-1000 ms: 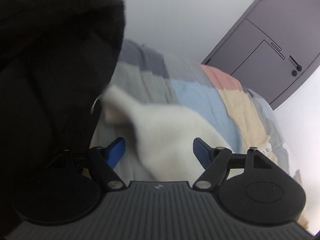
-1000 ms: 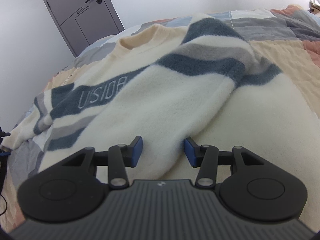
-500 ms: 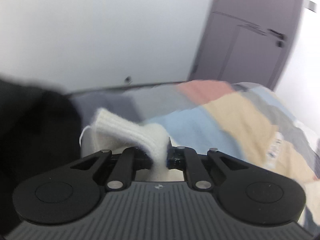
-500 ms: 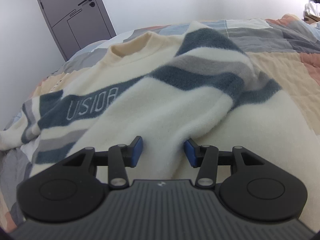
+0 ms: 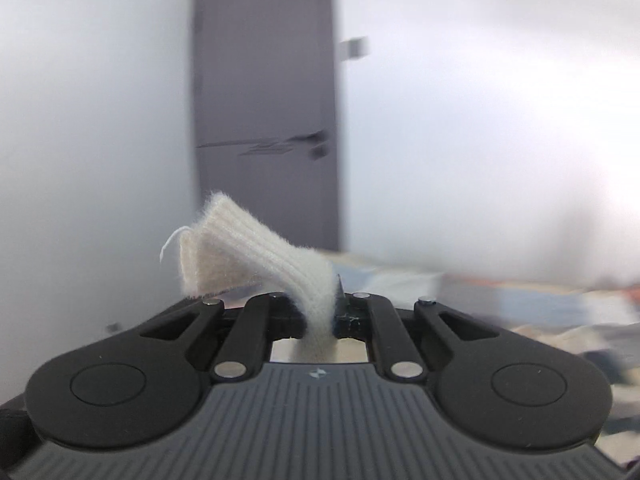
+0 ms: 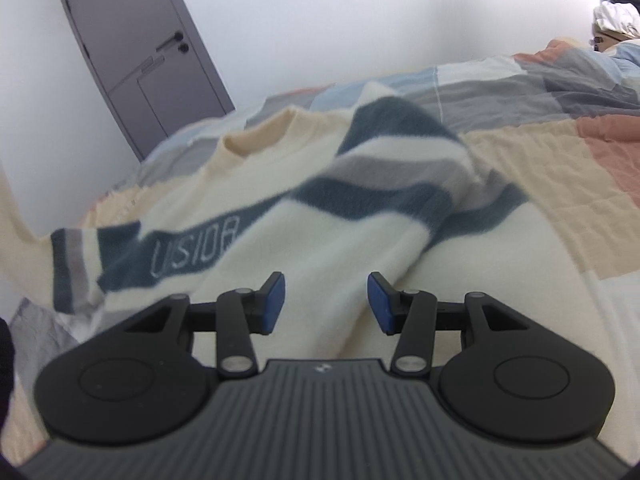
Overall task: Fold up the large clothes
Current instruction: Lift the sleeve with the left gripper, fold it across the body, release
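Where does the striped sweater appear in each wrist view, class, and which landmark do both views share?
Left wrist: only the sweater's ribbed cream cuff shows, low centre, pinched in the shut left gripper.
Right wrist: the striped sweater fills the middle, spread on the patchwork quilt, beyond the open right gripper.
Shared landmark: the grey door, upper left in the right view.

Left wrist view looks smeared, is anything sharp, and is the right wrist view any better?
Left wrist view: door and bed streaked, only the left gripper and its pinched sweater cuff sharp. Right wrist view: sweater mildly soft, fisheye tilts the door.
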